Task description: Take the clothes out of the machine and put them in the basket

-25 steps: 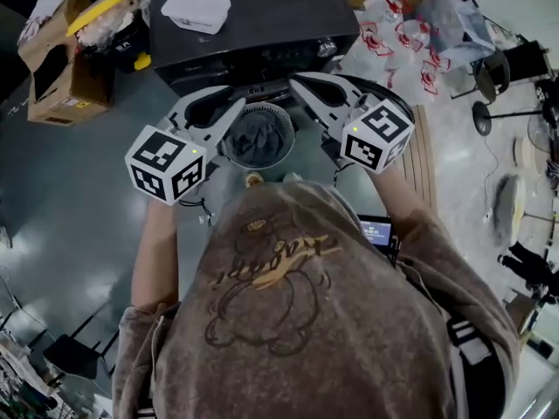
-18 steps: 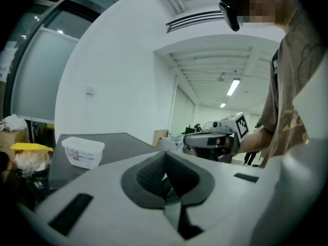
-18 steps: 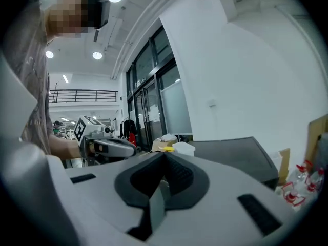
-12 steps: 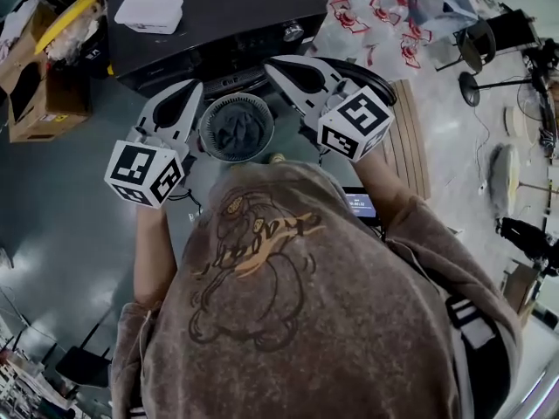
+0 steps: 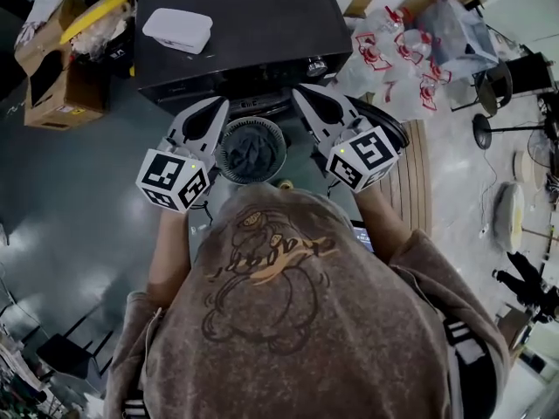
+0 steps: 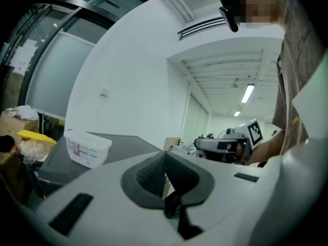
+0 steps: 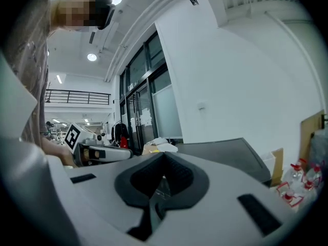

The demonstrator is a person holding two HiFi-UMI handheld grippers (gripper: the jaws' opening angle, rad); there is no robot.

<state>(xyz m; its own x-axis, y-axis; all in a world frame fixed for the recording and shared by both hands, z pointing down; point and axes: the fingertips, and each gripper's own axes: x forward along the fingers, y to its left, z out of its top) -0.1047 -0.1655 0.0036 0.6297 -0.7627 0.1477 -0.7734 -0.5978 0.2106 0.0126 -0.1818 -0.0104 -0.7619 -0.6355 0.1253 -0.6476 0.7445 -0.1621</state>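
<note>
In the head view a round ribbed basket [image 5: 281, 152] stands before the black machine [image 5: 244, 24], with dark clothes [image 5: 251, 147] lying in it. My left gripper [image 5: 218, 103] hangs at the basket's left side, shut with nothing between its pads. My right gripper [image 5: 299, 90] hangs at the basket's right side, also shut and empty. Both point toward the machine. The left gripper view shows its own closed jaws [image 6: 165, 155] and the right gripper [image 6: 225, 145] across from it. Its counterpart, the right gripper view, shows closed jaws [image 7: 164, 159]. The machine's opening is hidden.
A white lidded tub [image 5: 177, 30] sits on the machine's top. A cardboard box [image 5: 61, 72] with a yellow item stands at the left. Clear plastic bags [image 5: 397, 42] lie on the floor at the right, beside a wooden board [image 5: 412, 177] and a stand [image 5: 489, 116].
The left gripper's jaws have closed with nothing in them. Both grippers have shifted a little and sunk slightly beside the basket.
</note>
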